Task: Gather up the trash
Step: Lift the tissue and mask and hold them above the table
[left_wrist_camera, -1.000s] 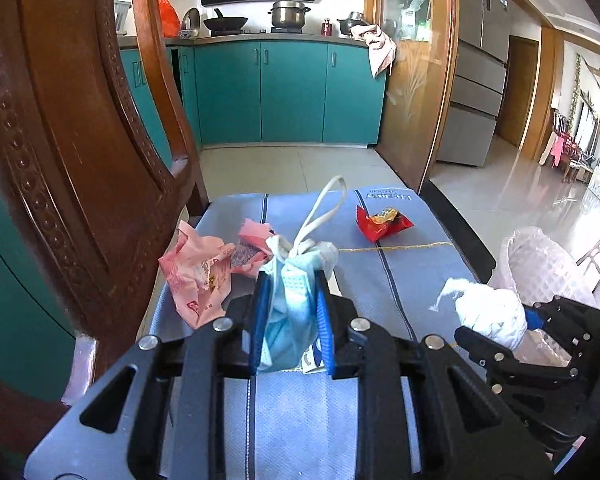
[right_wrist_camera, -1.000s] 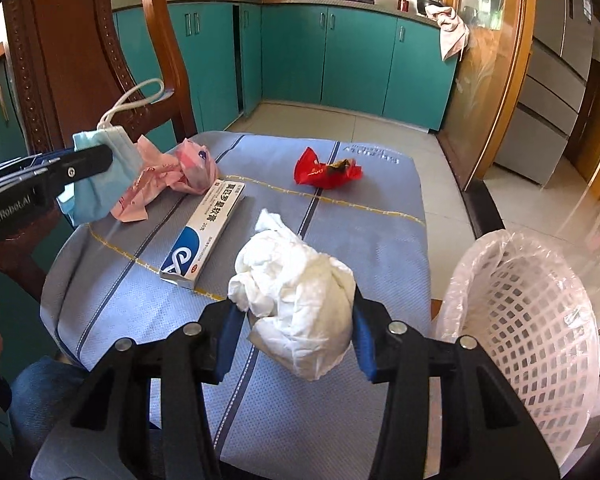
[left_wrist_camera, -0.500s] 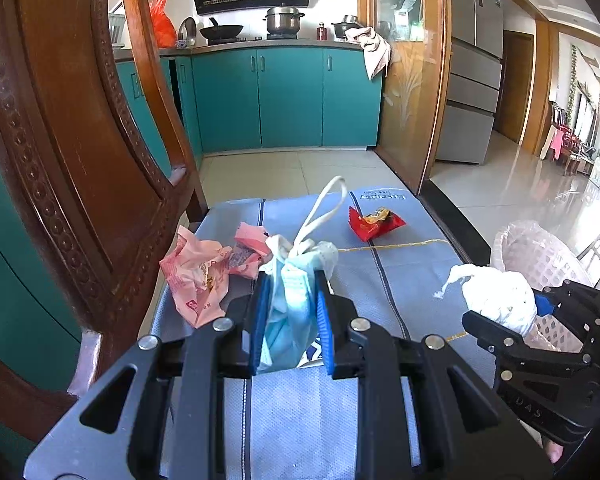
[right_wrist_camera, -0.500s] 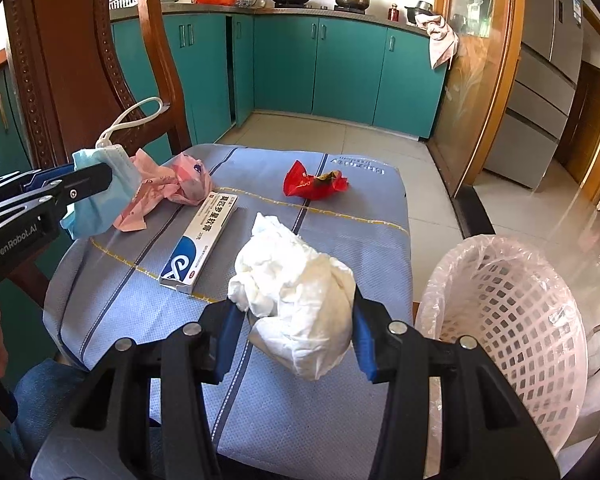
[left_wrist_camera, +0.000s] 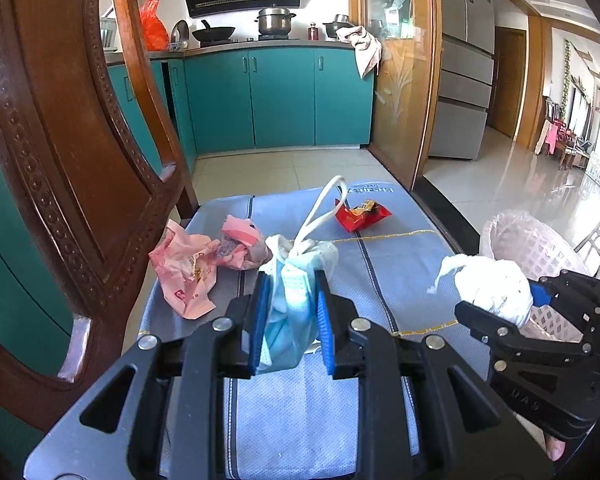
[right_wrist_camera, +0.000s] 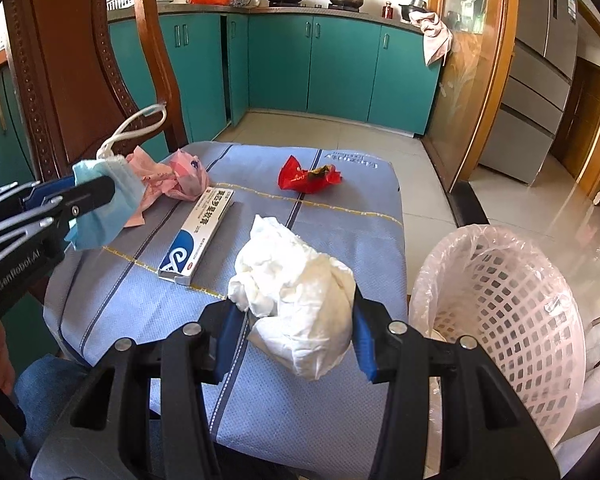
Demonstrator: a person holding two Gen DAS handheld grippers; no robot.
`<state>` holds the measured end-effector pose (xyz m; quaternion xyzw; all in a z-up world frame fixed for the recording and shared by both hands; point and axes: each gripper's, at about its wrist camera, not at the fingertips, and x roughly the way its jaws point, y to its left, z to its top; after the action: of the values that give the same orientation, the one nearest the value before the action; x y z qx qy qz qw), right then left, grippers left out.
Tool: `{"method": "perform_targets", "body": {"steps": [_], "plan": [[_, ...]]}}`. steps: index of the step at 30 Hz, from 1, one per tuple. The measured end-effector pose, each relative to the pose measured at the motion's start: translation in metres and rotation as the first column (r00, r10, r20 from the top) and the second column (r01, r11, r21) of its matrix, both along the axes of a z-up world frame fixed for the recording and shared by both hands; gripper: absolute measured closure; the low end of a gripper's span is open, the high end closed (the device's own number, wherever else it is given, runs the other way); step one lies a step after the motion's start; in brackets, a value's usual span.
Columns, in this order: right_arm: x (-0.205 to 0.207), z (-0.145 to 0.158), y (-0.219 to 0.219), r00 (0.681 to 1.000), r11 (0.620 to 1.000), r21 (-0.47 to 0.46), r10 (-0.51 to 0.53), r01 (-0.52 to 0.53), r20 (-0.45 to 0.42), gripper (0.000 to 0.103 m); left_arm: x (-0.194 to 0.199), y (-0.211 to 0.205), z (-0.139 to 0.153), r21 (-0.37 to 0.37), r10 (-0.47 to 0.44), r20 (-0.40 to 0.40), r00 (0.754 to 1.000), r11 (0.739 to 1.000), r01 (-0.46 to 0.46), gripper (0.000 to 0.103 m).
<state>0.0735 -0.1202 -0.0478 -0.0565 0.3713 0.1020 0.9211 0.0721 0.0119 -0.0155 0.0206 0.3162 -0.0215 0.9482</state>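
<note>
— Trash in both grips: our left gripper point(left_wrist_camera: 288, 320) pinches the crumpled blue face mask point(left_wrist_camera: 287, 312), our right gripper point(right_wrist_camera: 296, 332) the white tissue wad point(right_wrist_camera: 296, 300).

— We've lifted both higher, nearer the white plastic-lined basket point(right_wrist_camera: 499, 280); dropping comes next.

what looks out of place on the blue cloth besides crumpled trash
The long white and blue box lies flat and intact among crumpled scraps: the pink wrapper and the red wrapper. It looks like a medicine carton, not obviously rubbish.
</note>
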Motion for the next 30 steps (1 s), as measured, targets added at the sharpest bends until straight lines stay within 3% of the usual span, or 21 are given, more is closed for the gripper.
{"method": "perform_targets", "body": {"steps": [14, 22, 30], "plan": [[-0.005, 0.013, 0.008, 0.999, 1.000, -0.016, 0.008, -0.008, 0.041, 0.055, -0.008, -0.001, 0.004, 0.008, 0.004, 0.015, 1.000, 1.000, -0.005, 0.079], [-0.017, 0.043, 0.005, 0.993, 1.000, -0.024, -0.001, 0.004, 0.119, 0.055, -0.019, -0.001, 0.022, 0.023, 0.018, 0.074, 0.997, 1.000, -0.020, 0.079], [-0.023, 0.042, 0.005, 0.993, 1.000, -0.022, -0.001, 0.004, 0.120, 0.055, -0.025, -0.004, 0.025, 0.035, 0.014, 0.089, 0.996, 0.999, -0.017, 0.079]]}}
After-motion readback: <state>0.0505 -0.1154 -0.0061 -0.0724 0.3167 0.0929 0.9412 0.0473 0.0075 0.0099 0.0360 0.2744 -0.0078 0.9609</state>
